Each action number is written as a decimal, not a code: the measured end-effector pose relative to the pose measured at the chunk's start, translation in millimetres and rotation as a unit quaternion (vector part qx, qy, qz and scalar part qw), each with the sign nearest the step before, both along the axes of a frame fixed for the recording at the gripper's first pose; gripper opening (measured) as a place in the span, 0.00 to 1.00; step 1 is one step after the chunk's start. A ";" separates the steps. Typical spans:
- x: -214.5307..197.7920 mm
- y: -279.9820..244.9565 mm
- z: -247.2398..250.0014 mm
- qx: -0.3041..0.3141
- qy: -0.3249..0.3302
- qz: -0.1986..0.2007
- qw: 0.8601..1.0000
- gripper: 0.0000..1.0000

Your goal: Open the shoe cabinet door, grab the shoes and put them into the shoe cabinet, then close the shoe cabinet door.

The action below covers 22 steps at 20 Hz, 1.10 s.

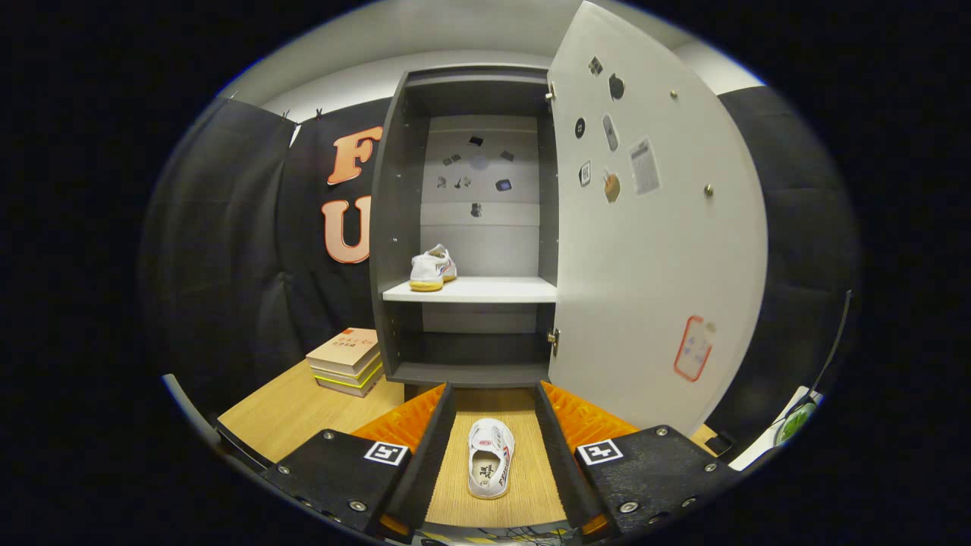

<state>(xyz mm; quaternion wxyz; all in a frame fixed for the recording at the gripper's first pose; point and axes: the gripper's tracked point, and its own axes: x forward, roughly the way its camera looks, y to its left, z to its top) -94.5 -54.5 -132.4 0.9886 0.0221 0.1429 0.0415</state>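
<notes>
The dark shoe cabinet (394,227) stands on the wooden table, and its pale door (652,250) is swung wide open to the right. One white shoe (432,268) with a yellow sole sits on the left part of the white shelf (493,290) inside. A second white shoe (490,457) lies on the table in front of the cabinet, opening up, between my two fingers. My gripper (491,398) is open, with the fingers wide on either side of this shoe and not touching it.
A stack of books (347,360) rests on the table just left of the cabinet's base. Stickers and small magnets dot the inside of the door and the cabinet's back wall. A white and green object (793,421) sits past the door's lower right.
</notes>
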 end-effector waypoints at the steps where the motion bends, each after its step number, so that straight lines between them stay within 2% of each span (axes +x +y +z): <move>1: 1.9 4.6 -11.8 0.003 0.010 -0.001 1.000 0.64; 5: 1.7 11.5 -52.8 0.012 0.050 -0.002 0.999 0.63; 12: 1.0 26.1 -112.8 0.011 0.111 0.004 0.994 0.51; 16: 3.8 27.6 -134.6 -0.003 0.129 0.013 0.992 0.47; 22: 11.5 28.9 -149.7 -0.018 0.140 0.017 0.990 0.33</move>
